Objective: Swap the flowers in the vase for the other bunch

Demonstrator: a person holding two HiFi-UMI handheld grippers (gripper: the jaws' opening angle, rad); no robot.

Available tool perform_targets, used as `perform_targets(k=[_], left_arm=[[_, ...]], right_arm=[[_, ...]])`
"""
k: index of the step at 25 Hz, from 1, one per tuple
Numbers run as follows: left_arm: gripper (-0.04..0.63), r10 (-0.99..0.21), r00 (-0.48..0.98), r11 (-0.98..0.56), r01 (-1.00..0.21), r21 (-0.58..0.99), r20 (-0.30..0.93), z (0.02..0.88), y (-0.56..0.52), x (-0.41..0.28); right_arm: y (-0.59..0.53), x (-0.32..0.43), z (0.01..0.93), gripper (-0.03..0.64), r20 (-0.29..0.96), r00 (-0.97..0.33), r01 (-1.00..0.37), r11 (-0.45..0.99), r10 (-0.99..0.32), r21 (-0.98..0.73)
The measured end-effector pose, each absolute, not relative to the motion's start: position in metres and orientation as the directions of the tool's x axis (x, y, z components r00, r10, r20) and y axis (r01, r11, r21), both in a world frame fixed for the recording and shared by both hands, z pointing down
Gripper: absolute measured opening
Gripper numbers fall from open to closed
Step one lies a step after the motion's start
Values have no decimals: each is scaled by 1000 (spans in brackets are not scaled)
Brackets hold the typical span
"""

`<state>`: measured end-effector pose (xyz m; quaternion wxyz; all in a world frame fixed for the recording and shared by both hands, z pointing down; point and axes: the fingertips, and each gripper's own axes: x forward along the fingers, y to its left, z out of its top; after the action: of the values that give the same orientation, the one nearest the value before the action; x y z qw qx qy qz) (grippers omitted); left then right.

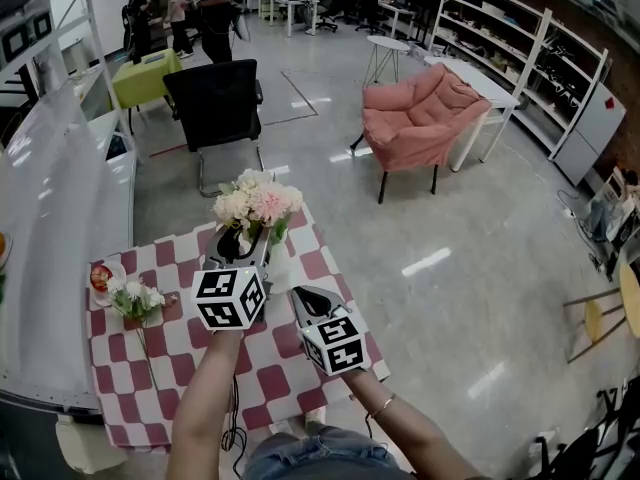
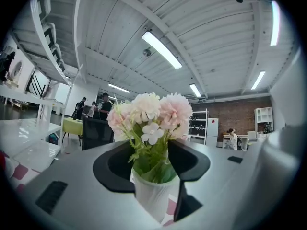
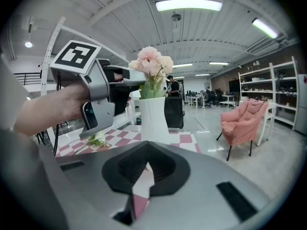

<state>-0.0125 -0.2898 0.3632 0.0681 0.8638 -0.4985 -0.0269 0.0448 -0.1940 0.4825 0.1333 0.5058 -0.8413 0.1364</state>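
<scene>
The pink flowers (image 1: 258, 203) stood upright in the white vase (image 2: 152, 195) at the far end of the checked bench (image 1: 280, 378). The left gripper (image 2: 151, 164) was level with their stems, its jaws apart on either side and not pressing. The right gripper (image 3: 146, 169), closed and empty, sat farther back. The other bunch (image 1: 137, 300) lay flat, well off to the left.

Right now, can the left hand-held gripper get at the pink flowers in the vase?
Probably yes. The left hand-held gripper has its jaws apart either side of the pink flowers at the mouth of the white vase; nothing else looks to be in the way.
</scene>
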Motion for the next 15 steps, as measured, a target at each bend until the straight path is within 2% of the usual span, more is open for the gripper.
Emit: perform_targets(k=[15], left_arm=[[242,-847,523,-507,-848,156,93,392,-271,-15]], right_arm=[[-194,40,484,11,365,-447,-891,445,-817,-96]])
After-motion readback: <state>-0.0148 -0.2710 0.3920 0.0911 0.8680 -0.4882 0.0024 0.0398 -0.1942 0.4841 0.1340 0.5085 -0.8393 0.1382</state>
